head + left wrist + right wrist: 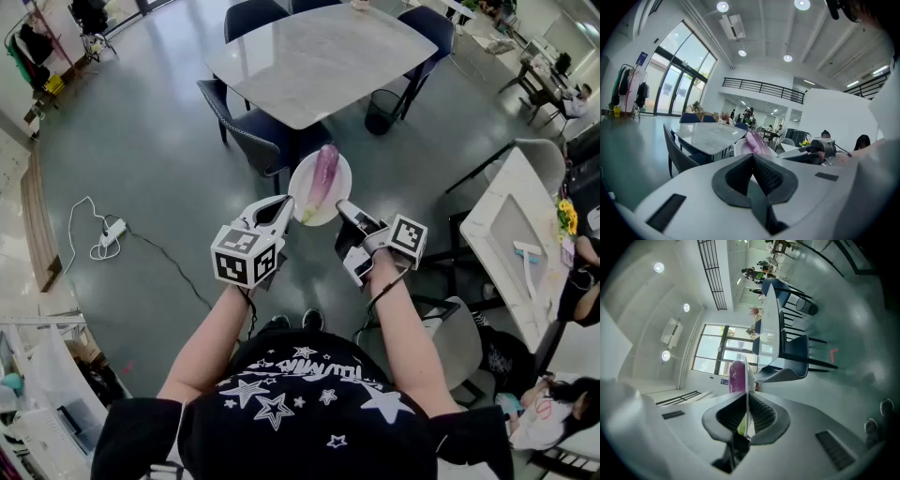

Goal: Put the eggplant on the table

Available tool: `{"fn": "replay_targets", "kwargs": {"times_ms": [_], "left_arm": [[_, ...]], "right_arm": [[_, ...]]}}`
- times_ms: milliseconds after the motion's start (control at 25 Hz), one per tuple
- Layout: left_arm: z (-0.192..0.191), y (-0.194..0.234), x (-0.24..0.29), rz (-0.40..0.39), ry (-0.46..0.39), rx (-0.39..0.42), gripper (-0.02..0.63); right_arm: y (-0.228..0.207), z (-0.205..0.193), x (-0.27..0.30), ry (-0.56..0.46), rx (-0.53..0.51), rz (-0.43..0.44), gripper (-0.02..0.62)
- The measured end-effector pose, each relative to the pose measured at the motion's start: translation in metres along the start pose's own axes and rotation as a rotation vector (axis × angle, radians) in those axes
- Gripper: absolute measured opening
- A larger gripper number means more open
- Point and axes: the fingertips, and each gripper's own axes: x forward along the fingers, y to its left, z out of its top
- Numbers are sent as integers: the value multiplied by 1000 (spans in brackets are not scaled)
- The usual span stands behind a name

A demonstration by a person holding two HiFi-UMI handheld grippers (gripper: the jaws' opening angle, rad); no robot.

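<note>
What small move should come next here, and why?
Probably carry the plate forward, kept level: the left gripper and right gripper each pinch its rim, the eggplant lies on it, and the table stands ahead.

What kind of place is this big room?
Probably a big open office or work hall, though I can't be sure. There's a white marble-topped table with dark blue padded chairs, tall glass windows, and a black-railed upper balcony.

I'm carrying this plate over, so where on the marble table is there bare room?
Nearly the whole marble table top is bare. Crowding is around it: dark chair at the near left edge, bin beside the right edge.
</note>
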Motion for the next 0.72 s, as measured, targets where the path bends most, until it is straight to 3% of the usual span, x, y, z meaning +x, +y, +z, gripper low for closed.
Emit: {"fn": "replay_targets", "kwargs": {"times_ms": [720], "left_arm": [[2, -9, -6, 53, -39, -5, 8]], "right_arm": [[-8, 13, -27, -73, 67, 14, 21]]}}
